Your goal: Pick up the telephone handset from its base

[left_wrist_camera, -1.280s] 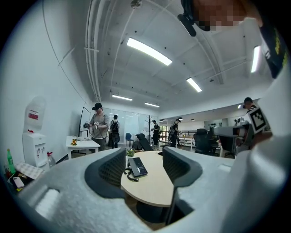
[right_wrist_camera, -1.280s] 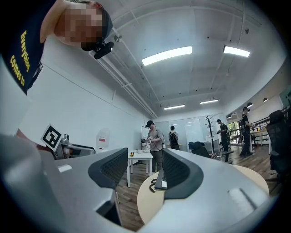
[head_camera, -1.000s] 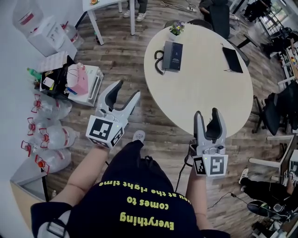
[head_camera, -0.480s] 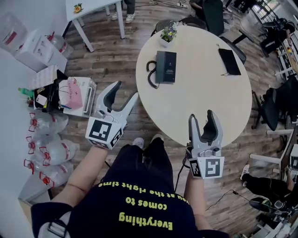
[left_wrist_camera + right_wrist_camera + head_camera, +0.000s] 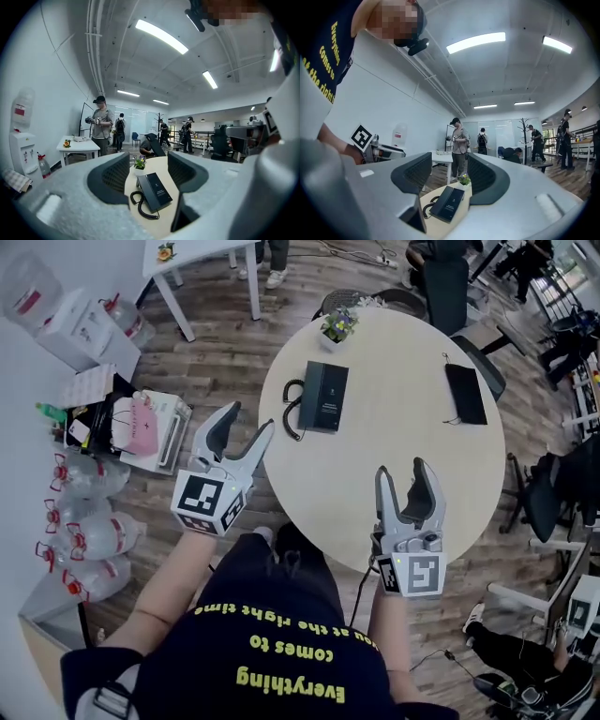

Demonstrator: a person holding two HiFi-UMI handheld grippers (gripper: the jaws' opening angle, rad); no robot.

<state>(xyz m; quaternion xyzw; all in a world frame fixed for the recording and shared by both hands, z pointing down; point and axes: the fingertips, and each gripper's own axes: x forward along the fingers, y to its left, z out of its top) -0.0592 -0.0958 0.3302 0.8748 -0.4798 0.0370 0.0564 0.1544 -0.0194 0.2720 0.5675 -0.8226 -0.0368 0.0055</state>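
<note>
Well, the phone [image 5: 323, 397] lies on the table [image 5: 403, 442] ahead of both grippers, its long side pointing away. The left gripper [image 5: 248, 418] is nearer than the right gripper [image 5: 402, 470]. Both have jaws apart, holding nothing

In the head view, the telephone [image 5: 324, 397] lies on the left part of the table [image 5: 412, 512], its cord [image 5: 292, 411] coiled at its left side near the table's edge. A potted plant [image 5: 338, 326] stands just behind the telephone, at the far rim. A flat slab [image 5: 466, 393] lies on the right part, well apart from both. The left gripper [image 5: 248, 418] hangs over the floor [image 5: 234, 343] just left of the table, beside the cord; the right gripper [image 5: 402, 470] hangs over the table's near part. A chair [image 5: 442, 277] stands behind the table, and bottles [image 5: 89, 531] lie on the floor far left.
</note>
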